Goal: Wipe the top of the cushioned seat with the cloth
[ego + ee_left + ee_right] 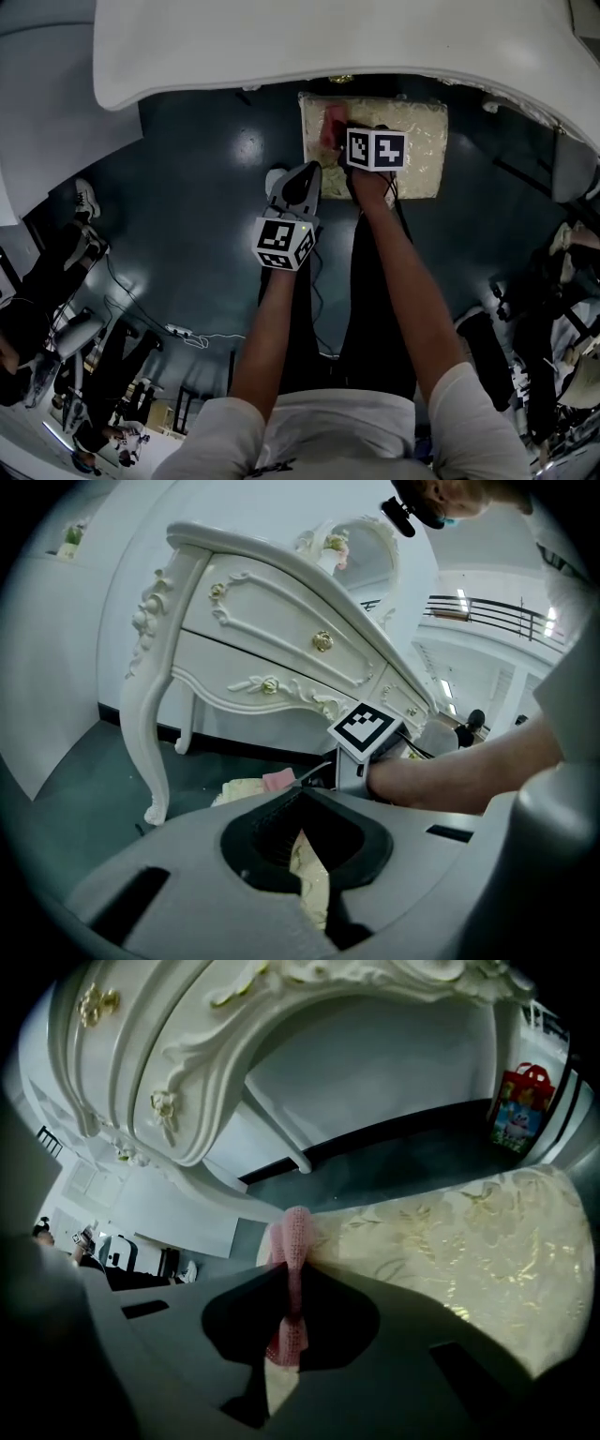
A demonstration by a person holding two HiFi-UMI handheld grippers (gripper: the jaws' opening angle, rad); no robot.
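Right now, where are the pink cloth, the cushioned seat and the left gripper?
pink cloth (292,1241), right gripper view, on its bunched upper fold.
cushioned seat (422,141), head view, on its bare patterned top.
left gripper (307,173), head view, at its closed jaw tips.

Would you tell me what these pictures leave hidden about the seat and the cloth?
Head view: the right gripper covers most of the cloth, so its spread is unclear.
Head view: the seat's top hides whatever supports it.
Left gripper view: the left gripper's body hides most of the seat.
Right gripper view: whether the cloth touches the seat is unclear.
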